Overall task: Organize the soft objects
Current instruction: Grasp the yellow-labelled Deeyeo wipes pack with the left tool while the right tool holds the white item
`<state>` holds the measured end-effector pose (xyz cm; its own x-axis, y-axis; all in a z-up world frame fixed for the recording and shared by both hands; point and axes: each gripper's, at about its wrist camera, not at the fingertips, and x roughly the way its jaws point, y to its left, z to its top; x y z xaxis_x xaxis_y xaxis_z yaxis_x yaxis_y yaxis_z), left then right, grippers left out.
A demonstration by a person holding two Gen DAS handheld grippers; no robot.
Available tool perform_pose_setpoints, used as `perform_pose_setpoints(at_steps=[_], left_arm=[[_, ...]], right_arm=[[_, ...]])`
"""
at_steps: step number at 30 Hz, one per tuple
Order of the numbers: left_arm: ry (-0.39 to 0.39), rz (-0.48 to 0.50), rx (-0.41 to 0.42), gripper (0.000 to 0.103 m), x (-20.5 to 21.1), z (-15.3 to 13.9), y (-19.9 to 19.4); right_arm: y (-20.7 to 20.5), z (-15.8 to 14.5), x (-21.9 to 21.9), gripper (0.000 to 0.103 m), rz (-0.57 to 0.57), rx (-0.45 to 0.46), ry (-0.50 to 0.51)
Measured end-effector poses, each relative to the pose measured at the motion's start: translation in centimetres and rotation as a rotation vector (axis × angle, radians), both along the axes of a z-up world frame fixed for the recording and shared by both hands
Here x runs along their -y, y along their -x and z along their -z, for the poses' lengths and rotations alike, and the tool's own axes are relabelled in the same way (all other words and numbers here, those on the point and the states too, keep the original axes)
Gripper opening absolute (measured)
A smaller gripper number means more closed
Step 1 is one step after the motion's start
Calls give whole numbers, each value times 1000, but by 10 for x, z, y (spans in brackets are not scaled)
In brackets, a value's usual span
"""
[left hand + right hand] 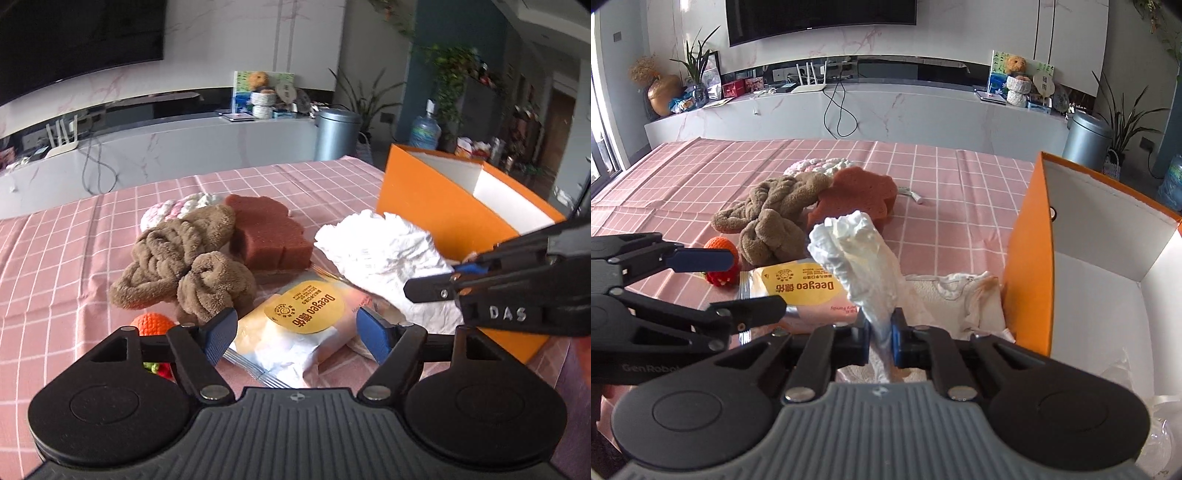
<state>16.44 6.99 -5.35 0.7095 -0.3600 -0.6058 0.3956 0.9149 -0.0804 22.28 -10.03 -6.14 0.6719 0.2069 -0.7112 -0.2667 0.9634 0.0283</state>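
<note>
the crumpled white tissue (857,254) is pinched at its lower end between the blue pads of the right gripper (880,341), its loose end fanning up toward 12 o'clock in the right wrist view. in the left wrist view the same tissue (384,254) sits at 2 o'clock, with the right gripper (436,280) coming in from 3 o'clock.

just below the tissue lies a wipes pack (295,332) with a yellow label, flat on the pink checked tablecloth (74,240). the left gripper (295,330) hovers over this pack with its fingers spread wide on either side, holding nothing; i cannot tell whether they touch it. in the right wrist view that left gripper (731,284) reaches in from 9 o'clock.

at 3 o'clock of the pack stands an orange box (1030,258), open, white inside. a white cloth (960,295) lies against its near wall.

at 11 o'clock of the pack is a knotted brown towel (177,258), and at 12 o'clock a reddish-brown sponge (266,232) touching it. behind both, a pink-and-white knitted piece (177,210). at 9 o'clock, a small orange crochet ball (153,323) and a red crochet piece (720,277) just beside it.
</note>
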Motion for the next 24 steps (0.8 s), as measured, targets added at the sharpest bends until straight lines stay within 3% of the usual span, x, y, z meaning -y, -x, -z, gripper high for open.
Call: perform_pose_setpoints(at_steps=[9,12,16,24], left_arm=[[-108,150,-31,89,13,15,-27],[-160,183,-29,94,18,25,-35],[-148,214,-60,96,19,30,-46],[-105,158,-75,73,23,34,-39]], right_arm=[[-9,5,-1,9,14,-32,-51],[-10,6,-1,9,8,-35,-54],[-11,7,-3,9,5,-40,-55],[-12,11,-6,9,-5,-42,-51]])
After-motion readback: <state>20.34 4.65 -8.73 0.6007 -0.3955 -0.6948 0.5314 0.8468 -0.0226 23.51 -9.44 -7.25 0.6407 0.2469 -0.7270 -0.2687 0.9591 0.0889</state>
